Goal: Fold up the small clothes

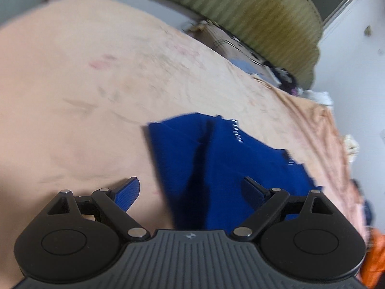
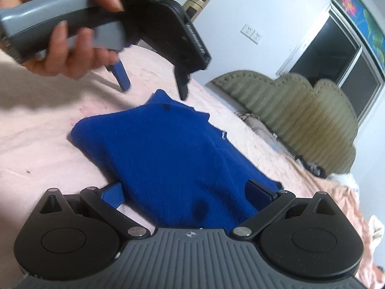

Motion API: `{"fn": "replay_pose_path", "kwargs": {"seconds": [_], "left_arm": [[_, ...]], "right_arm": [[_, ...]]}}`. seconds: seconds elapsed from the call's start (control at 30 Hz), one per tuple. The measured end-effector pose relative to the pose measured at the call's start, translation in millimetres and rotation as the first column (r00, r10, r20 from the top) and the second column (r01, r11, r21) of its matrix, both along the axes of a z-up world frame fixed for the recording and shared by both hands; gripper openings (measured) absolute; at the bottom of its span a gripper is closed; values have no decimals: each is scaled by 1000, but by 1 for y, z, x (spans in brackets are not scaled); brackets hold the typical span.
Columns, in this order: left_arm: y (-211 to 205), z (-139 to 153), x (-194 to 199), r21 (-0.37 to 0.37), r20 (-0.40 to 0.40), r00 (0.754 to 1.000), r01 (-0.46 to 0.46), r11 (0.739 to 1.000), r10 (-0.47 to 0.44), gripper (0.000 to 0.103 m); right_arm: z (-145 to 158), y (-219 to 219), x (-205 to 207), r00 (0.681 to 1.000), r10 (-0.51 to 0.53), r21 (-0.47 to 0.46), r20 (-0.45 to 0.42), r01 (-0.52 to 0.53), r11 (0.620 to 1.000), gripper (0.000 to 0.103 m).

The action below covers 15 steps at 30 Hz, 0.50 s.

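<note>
The blue sweater (image 2: 173, 159) lies folded on the bed (image 2: 43, 144), its long axis running from my right tongs (image 2: 190, 192) away toward my left tongs (image 2: 154, 85). My right tongs stand spread wide over its near end, pads not pressing it. My left tongs hang released above its far end, empty, held by my left hand (image 2: 60, 31). A green headboard (image 2: 300, 110) stands beyond.

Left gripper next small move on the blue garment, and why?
Probably lower the left gripper onto the blue garment's far corner and close. Its jaws stand wide open, just above that edge, gripping nothing; the right gripper is open, straddling the near edge.
</note>
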State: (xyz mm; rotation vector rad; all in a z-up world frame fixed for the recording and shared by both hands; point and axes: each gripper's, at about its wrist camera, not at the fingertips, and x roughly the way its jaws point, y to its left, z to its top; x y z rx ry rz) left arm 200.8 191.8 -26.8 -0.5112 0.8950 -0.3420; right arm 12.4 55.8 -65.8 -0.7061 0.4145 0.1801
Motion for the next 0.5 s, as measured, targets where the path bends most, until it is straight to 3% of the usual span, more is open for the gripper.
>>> {"fn": "replay_pose_path", "kwargs": {"seconds": [0.13, 0.33, 0.43, 0.5], "left_arm": [[-2, -15, 20, -131, -25, 1000, 15, 991, -18, 94], [-5, -26, 48, -256, -34, 999, 14, 967, -23, 94], [-14, -25, 61, -239, -18, 999, 41, 970, -47, 94], [-24, -20, 68, -171, 5, 997, 74, 982, -75, 94]], "right_arm": [[0, 5, 8, 1000, -3, -12, 4, 3, 1000, 101], [-2, 15, 26, 1000, 0, -24, 10, 0, 1000, 96], [-3, 21, 33, 1000, 16, -30, 15, -16, 999, 91], [-4, 25, 37, 999, 28, -29, 15, -28, 999, 87]]}}
